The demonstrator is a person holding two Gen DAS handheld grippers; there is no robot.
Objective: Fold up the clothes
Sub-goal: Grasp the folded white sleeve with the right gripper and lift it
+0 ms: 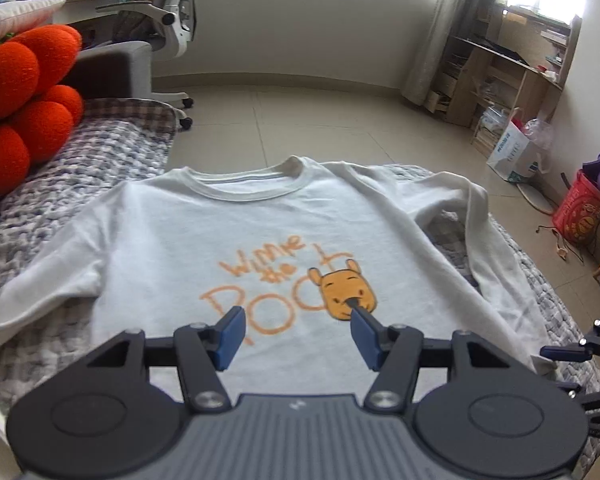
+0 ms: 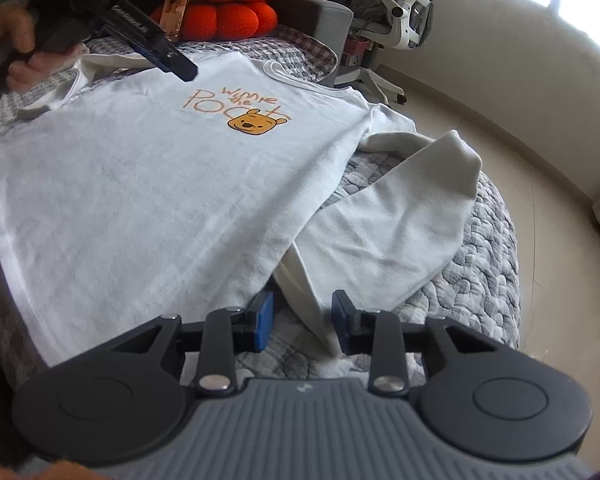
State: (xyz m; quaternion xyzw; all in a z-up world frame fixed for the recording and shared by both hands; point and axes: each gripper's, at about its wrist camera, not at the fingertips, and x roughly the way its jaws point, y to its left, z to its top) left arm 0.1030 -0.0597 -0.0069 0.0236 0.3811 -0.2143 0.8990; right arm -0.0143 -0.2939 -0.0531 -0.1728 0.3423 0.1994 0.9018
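A white long-sleeved shirt (image 1: 260, 240) with an orange bear print (image 1: 350, 294) lies front up on a grey quilted bed (image 1: 100, 152). My left gripper (image 1: 298, 322) hovers open over the shirt's lower front with nothing between its blue pads. From the right wrist view it (image 2: 180, 66) is over the far shoulder, held by a hand (image 2: 16, 40). My right gripper (image 2: 304, 320) is low at the near end of the bent sleeve (image 2: 380, 220). The sleeve's cuff edge runs between the jaws, and quilt shows beside the left pad (image 2: 265, 320), so they stand open.
An orange plush cushion (image 1: 24, 100) lies at the bed's far left. A white office chair (image 1: 172, 12) and a grey armchair (image 1: 112, 64) stand beyond it. The bed's rounded edge (image 2: 496, 272) drops to a tiled floor (image 1: 300, 120). Wooden shelves (image 1: 500, 80) and bags (image 1: 580, 208) line the right wall.
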